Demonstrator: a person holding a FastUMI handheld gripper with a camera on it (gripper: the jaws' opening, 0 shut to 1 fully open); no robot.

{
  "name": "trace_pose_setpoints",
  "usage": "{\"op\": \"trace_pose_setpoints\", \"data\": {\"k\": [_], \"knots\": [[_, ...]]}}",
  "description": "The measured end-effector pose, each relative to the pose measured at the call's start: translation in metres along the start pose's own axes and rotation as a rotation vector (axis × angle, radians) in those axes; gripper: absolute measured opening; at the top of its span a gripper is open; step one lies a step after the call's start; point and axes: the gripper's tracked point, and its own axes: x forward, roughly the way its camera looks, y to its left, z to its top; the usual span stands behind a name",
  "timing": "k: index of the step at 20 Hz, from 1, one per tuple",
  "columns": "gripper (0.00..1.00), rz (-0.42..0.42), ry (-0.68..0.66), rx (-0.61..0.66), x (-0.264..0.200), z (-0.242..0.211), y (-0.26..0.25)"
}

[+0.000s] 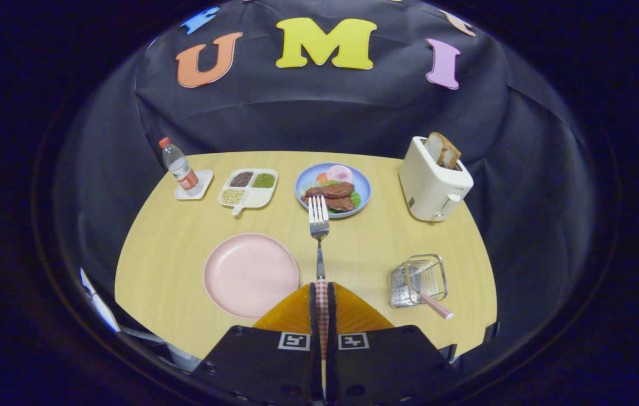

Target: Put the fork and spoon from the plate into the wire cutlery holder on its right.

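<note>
The gripper [322, 293] holds its 2 fingers pressed together on the red-and-white checked handle of a silver metal fork [318, 225], which points straight ahead with its 4 tines raised above the pale wooden table [172, 254]. The tines sit in front of the near rim of a blue round plate of mock meat, egg and greens [333, 189] at the far side of the table.

Just left of the fingers lies an empty pink round plate [250, 274]. To the right of the fingers, and well apart from the pink plate, stands the silver wire cutlery holder [418, 280]; a second utensil with a red-and-white checked handle [436, 306] already rests in it, the handle slanting out over the near edge toward the table's front. Its working end is hidden by the wire, so whether it is the spoon cannot be told.

Beyond the holder, at the far right corner, a cream 2-slot toaster [433, 183] carries a slice of browned bread [443, 150]. At the far left, a clear plastic bottle with a red cap [179, 167] stands on a white square coaster [193, 186], beside a white divided tray with 3 fillings of grains [247, 188].
</note>
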Motion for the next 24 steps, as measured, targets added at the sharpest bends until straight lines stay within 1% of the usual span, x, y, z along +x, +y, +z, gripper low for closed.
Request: {"op": "trace_pose_setpoints", "data": {"k": [1, 4, 6, 9, 12, 15, 19, 24], "knots": [[0.03, 0.009, 0.009, -0.013, -0.003, 0.01, -0.007], [0.04, 0.032, 0.015, -0.037, -0.016, 0.018, -0.041], [0.03, 0.022, 0.031, -0.019, -0.022, 0.025, -0.069], [0.03, 0.045, 0.095, 0.014, -0.028, 0.027, -0.098], [0.04, 0.028, 0.167, 0.07, -0.022, 0.025, -0.126], [0.04, 0.034, 0.255, 0.12, -0.016, 0.015, -0.141], [0.04, 0.036, 0.405, 0.144, -0.008, -0.001, -0.155], [0.04, 0.027, 0.593, 0.195, 0.004, -0.019, -0.161]]}}
